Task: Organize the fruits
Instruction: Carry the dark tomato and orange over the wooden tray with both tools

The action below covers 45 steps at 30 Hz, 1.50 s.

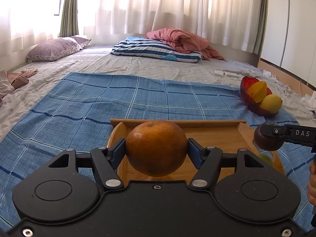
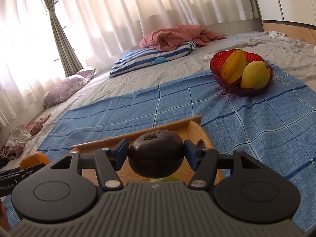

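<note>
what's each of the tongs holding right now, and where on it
Left tongs pinch the orange across its middle, a pad on each side. Right tongs pinch the dark purple fruit the same way, stem end up.

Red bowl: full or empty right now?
Partly full. The red bowl holds a star fruit and a yellow mango; some rim and inner wall are bare behind them.

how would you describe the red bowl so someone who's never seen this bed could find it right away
On the bed, a blue checked cloth is spread over the grey sheet. The red bowl sits at the cloth's far right corner, well beyond the wooden tray. It is translucent red with a wavy rim and already holds a star fruit and a yellow mango.
</note>
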Each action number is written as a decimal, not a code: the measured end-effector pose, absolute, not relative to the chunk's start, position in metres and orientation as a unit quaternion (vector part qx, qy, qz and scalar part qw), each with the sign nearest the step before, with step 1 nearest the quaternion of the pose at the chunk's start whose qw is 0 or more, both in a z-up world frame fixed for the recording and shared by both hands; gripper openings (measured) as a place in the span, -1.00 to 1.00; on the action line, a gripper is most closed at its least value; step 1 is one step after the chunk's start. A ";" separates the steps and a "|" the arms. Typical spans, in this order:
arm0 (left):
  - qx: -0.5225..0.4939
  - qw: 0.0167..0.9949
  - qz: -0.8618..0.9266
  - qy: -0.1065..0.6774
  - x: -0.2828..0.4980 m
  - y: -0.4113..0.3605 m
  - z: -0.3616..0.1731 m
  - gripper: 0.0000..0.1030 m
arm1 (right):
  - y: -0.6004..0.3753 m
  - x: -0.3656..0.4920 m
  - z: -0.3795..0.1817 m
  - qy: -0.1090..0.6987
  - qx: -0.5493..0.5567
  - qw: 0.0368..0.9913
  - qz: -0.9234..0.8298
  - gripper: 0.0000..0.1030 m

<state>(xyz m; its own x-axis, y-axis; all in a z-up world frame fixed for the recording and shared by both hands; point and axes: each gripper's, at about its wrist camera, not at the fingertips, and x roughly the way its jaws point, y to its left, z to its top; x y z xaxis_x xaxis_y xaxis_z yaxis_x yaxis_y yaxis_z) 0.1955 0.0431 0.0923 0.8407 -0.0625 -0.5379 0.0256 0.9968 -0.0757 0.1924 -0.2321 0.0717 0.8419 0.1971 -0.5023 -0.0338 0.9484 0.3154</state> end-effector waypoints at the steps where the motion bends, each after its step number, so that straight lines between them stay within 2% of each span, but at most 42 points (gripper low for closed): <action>1: -0.030 0.958 -0.023 0.285 0.202 0.043 0.089 0.25 | -0.230 0.198 0.069 0.280 0.143 0.947 0.060 0.23; 8: -0.024 0.951 -0.013 0.307 0.236 0.039 0.068 0.25 | -0.221 0.224 0.049 0.316 0.136 0.937 0.058 0.23; 18: -0.019 0.946 0.000 0.325 0.256 0.038 0.046 0.25 | -0.210 0.236 0.039 0.324 0.112 0.937 0.060 0.23; 45: -0.012 0.942 0.004 0.337 0.261 0.039 0.026 0.25 | -0.202 0.244 0.024 0.336 0.094 0.936 0.050 0.23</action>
<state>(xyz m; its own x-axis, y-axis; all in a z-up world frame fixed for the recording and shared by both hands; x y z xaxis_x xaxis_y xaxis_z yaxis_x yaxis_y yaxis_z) 0.2609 0.0386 0.0264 0.7734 -0.0010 -0.6339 -0.0152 0.9997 -0.0202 0.2443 -0.2024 0.0243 0.7690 0.1567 -0.6197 -0.0300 0.9773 0.2099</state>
